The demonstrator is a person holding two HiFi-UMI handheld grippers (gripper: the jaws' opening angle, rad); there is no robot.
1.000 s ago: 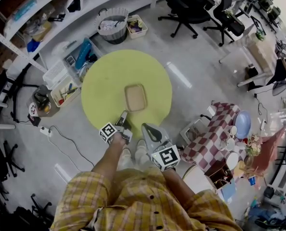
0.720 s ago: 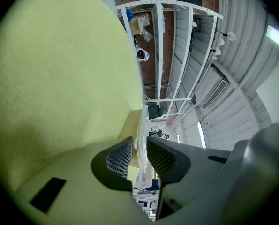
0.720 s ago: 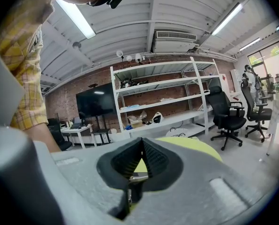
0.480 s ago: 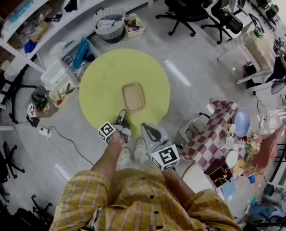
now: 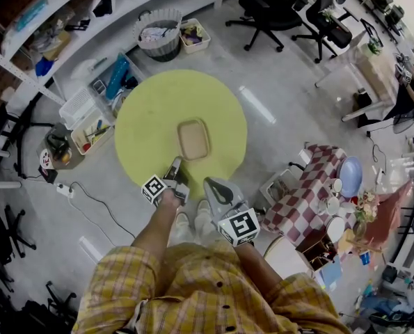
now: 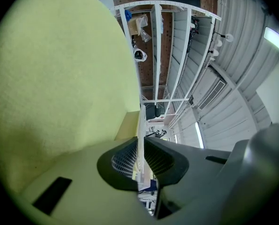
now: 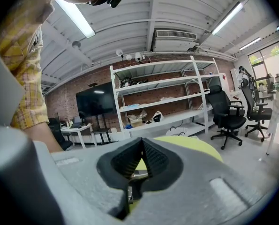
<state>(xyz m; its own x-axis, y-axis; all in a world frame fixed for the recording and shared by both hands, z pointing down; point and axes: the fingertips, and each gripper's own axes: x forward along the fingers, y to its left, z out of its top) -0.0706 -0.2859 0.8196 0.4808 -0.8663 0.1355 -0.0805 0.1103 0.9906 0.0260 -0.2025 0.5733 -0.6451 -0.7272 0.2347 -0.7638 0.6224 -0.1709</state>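
Hold the flat tan rectangular tray (image 5: 194,139) tight by its rim in the clenched left gripper (image 6: 140,148), right gripper (image 7: 141,146) closed, empty.

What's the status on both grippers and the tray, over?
Left gripper shut on the tray's near rim. Right gripper shut, nothing in it, at the near edge of the round yellow table. Tray sits on that table.
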